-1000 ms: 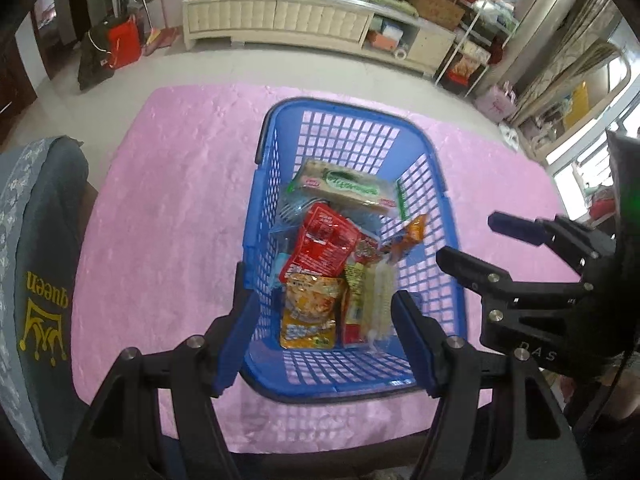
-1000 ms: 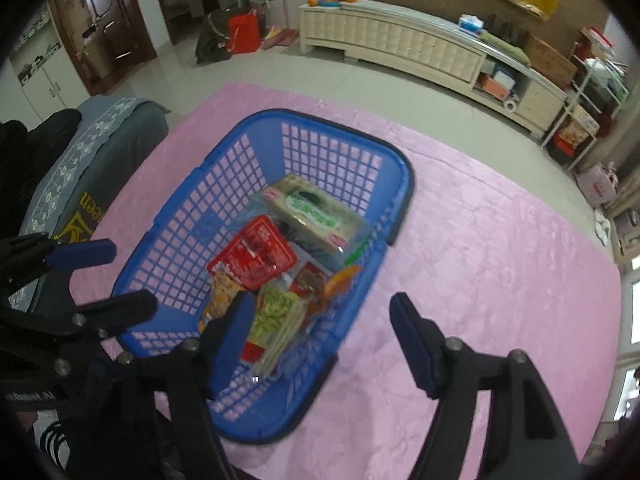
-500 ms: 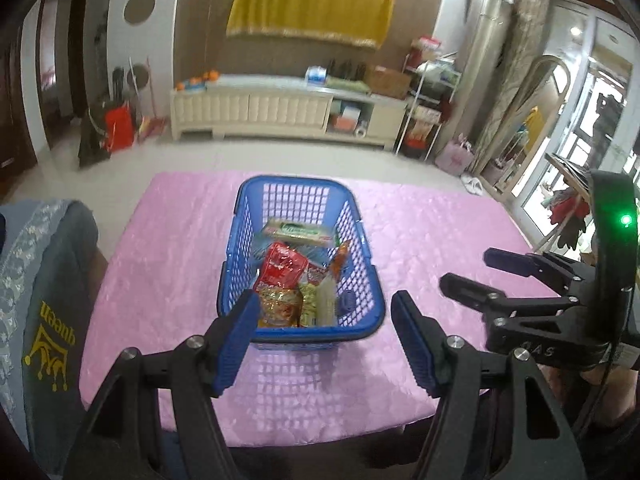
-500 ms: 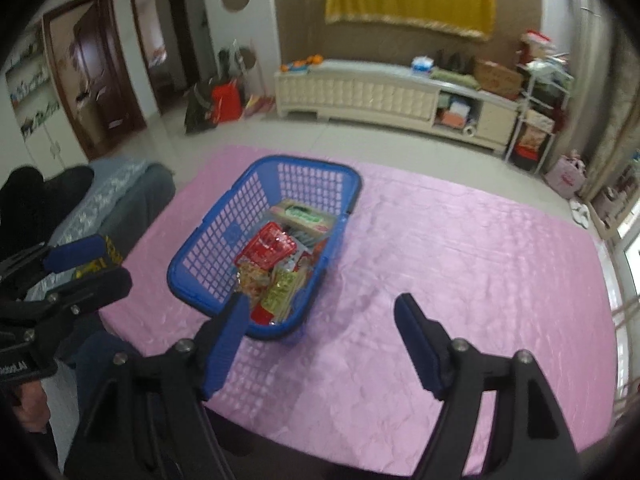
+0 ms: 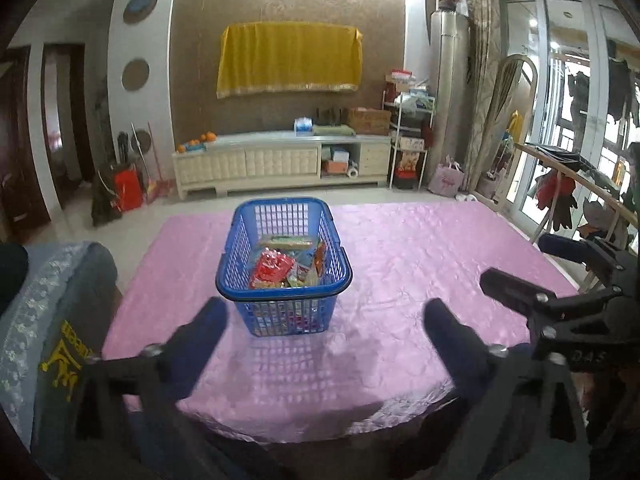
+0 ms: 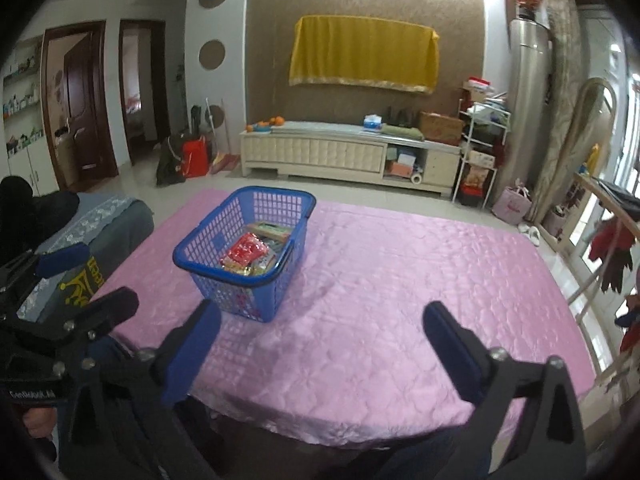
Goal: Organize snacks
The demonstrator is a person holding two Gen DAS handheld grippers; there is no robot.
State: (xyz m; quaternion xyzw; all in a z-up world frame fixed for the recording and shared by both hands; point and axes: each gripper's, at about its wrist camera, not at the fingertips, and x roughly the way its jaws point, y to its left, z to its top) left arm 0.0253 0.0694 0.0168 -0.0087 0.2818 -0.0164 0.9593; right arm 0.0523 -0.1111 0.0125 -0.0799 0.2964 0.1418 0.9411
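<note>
Left wrist view: a blue basket (image 5: 284,268) of snack packets (image 5: 272,268) stands on a pink tablecloth (image 5: 400,260), toward its left side. Near the viewer, the left gripper (image 5: 320,320) is spreading its jaws wide, with nothing between them. To its right, the right gripper (image 6: 320,324) is also opening, empty. Far behind stands a cream cabinet (image 5: 280,160).
</note>
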